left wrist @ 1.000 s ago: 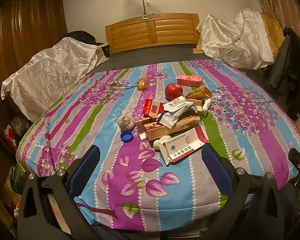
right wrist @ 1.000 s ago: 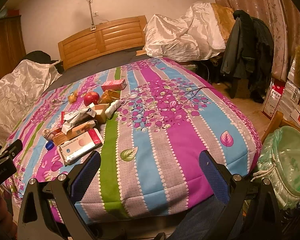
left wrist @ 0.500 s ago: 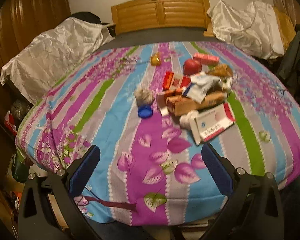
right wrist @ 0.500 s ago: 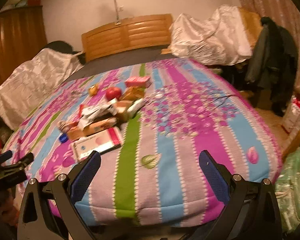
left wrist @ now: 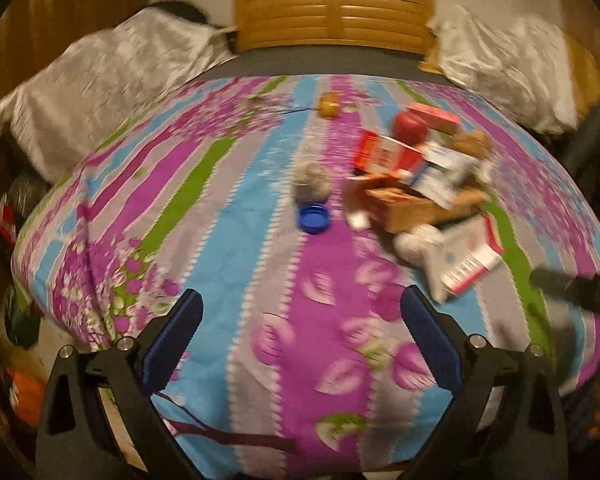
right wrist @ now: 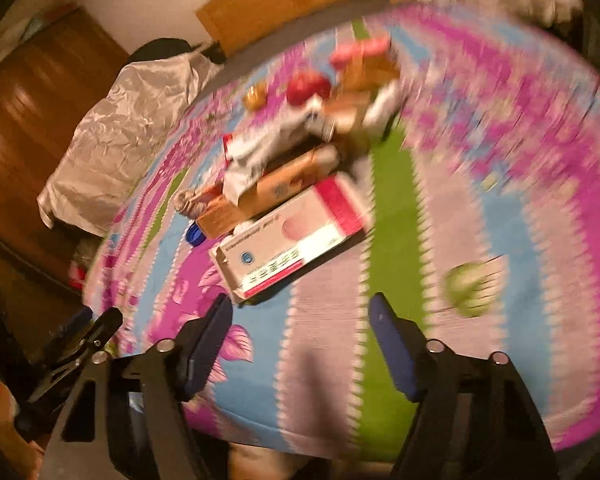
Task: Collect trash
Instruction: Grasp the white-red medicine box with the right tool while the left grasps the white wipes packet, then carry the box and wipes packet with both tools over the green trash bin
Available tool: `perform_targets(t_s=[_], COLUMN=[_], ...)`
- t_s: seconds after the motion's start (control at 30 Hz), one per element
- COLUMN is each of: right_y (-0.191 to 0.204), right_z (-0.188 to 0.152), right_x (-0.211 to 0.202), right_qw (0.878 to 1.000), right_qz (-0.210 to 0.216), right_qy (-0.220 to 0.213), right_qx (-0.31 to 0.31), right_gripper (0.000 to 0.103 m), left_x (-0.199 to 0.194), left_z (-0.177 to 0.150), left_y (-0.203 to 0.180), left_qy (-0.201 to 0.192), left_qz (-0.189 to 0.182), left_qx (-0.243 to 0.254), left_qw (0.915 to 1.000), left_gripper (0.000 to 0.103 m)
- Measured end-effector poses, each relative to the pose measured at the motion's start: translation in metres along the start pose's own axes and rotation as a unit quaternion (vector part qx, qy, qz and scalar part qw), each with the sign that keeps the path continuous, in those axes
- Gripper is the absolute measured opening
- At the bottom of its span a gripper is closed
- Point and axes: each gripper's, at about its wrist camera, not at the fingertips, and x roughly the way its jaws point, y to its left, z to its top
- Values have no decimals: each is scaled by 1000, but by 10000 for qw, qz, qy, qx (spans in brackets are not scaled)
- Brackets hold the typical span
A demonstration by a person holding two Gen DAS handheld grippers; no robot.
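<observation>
Both tools have dropped closer to the bed (left wrist: 228, 264) than a second ago. The right tool (right wrist: 300, 344) is closing, nothing between its jaws; the left tool (left wrist: 300, 332) gapes empty. The white-and-red carton (right wrist: 292, 236) lies near the bed's near edge, its print blurred beyond reading.

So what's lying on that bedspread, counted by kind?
Red apple: 1
Blue cap: 1
Grey crumpled ball: 1
Small yellow thing: 1
Cardboard boxes: at least 4; the pile is too blurred for more
Total: at least 8
</observation>
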Motion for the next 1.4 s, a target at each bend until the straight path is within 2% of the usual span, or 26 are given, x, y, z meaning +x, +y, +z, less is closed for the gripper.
perform_targets(t_s=[0.07, 0.13, 0.3, 0.37, 0.4, 0.43, 0.6, 0.73, 0.83, 0.87, 0.97, 1.07, 1.17, 1.2, 1.23, 1.27, 1.3, 1.33, 1.4], right_y=[-5, -8, -11, -15, -19, -23, -21, -24, -29, -34, -50, -65, -72, -74, -72, -76, -76, -80, -77], right_z=[4, 6, 21, 27, 29, 28, 23, 13, 10, 9, 4, -2, -3, -5, -6, -8, -7, -9, -6], right_x=[29, 52, 90, 104, 115, 125, 121, 75, 28, 15, -15, -34, -44, -47, -47, -50, -51, -54, -55], right_qw=[9980, 9949, 9836, 9785, 9739, 9677, 9708, 9777, 9803, 9795, 9750, 9739, 9752, 9748, 9750, 9755, 9764, 9767, 9774], right_qz=[324, 461, 924, 1014, 1179, 1380, 1496, 1431, 1323, 1297, 1310, 1239, 1160, 1171, 1162, 1147, 1128, 1134, 1154], right_qy=[249, 333, -63, -59, 72, 198, 239, 61, -186, -321, -541, -709, -752, -757, -763, -768, -776, -788, -824], right_qx=[489, 829, 1547, 1794, 1938, 2101, 1860, 1537, 1458, 1508, 1708, 1763, 1729, 1742, 1736, 1711, 1672, 1645, 1567], right_gripper=[69, 69, 69, 49, 30, 22, 12, 11, 11, 11, 11, 11, 11, 11, 11, 11, 11, 11, 11], left_x=[6, 11, 20, 22, 23, 24, 21, 18, 21, 26, 50, 82, 110, 116, 122, 128, 128, 124, 108], left_z=[2, 2, -4, -3, -1, 0, 13, 35, 62, 74, 103, 121, 119, 117, 115, 115, 117, 118, 117], left_y=[18, 29, 43, 44, 44, 44, 35, 11, -28, -45, -94, -132, -159, -162, -164, -161, -157, -153, -142], left_qy=[46, 83, 226, 218, 218, 220, 56, -162, -336, -406, -485, -269, -4, 41, 94, 285, 391, 359, 158], left_qz=[101, 210, 400, 448, 451, 447, 337, -232, -1064, -1386, -1899, -2241, -2162, -2107, -2020, -2045, -2192, -2288, -2416], left_qx=[-237, -330, -285, -227, -223, -227, -159, 214, 850, 1111, 1830, 2262, 2700, 2770, 2813, 2739, 2596, 2528, 2457], left_qw=[9997, 9992, 9985, 9985, 9985, 9985, 9993, 9994, 9901, 9833, 9634, 9476, 9383, 9375, 9381, 9394, 9397, 9394, 9386], left_gripper=[96, 96, 96, 96, 96, 96, 96, 96, 96, 96, 96, 96, 95, 89, 61, 42, 41, 36, 34])
